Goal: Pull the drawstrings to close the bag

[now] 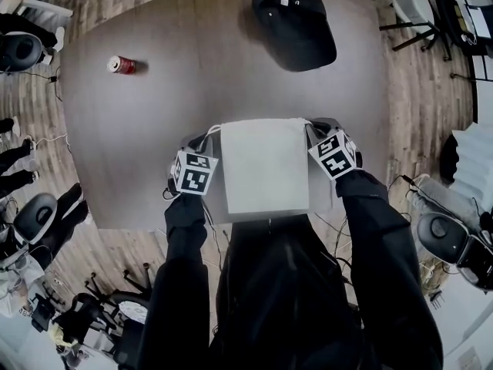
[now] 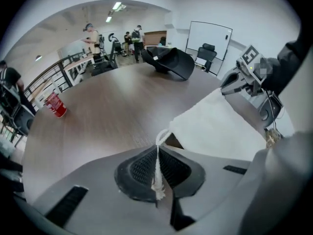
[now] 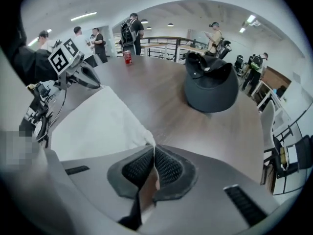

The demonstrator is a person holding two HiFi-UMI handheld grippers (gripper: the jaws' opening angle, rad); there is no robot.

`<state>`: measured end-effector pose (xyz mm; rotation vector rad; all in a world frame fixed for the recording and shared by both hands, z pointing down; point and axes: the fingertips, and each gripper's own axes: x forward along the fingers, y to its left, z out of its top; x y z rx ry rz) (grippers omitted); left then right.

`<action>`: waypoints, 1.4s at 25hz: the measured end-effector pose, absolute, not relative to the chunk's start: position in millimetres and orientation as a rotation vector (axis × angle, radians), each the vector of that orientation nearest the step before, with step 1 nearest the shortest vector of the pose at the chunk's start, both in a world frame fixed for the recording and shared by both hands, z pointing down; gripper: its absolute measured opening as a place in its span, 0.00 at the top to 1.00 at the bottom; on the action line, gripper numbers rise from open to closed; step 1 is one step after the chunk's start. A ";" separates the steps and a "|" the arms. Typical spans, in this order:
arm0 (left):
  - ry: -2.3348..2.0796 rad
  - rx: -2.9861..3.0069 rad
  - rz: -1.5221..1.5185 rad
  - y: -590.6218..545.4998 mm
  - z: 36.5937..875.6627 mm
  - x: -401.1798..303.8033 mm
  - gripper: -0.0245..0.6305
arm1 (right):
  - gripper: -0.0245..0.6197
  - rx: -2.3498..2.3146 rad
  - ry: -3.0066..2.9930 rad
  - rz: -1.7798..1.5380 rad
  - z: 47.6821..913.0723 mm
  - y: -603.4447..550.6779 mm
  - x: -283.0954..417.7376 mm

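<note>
Brown table [image 1: 192, 91] | white bag [image 1: 264, 164] flat | drawstrings [image 2: 157, 173] pinched in both jaws

no legible txt, red can [image 1: 121, 65] label too small to read

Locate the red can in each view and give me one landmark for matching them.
Head view: red can, upper left, on the table.
Left gripper view: far left, mid-height, near the table's edge.
Right gripper view: upper left of centre, at the table's far end.
Shared landmark: black cap, also at and.
</note>
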<state>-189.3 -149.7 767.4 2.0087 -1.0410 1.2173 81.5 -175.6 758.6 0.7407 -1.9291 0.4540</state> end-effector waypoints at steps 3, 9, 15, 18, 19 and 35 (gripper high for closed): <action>-1.169 1.962 1.125 -147.5 739.3 -194.1 0.90 | 0.92 0.832 -1.945 0.440 728.3 -171.6 86.6; -1.347 1.940 1.002 -140.3 684.5 -192.9 0.90 | 0.92 0.963 -2.045 0.407 663.0 -159.1 82.2; -1.485 1.934 0.865 -133.8 630.5 -191.5 0.90 | 0.92 1.086 -2.138 0.378 601.3 -153.3 82.2; -1.542 1.946 0.771 -134.0 595.9 -188.4 0.90 | 0.92 1.142 -2.190 0.344 566.4 -154.2 82.2; -1.559 1.954 0.741 -134.2 585.3 -187.1 0.90 | 0.92 1.160 -2.207 0.324 554.8 -154.9 82.3; -1.909 1.972 0.528 -142.1 459.6 -207.7 0.91 | 0.92 1.358 -2.303 0.158 437.8 -155.5 91.9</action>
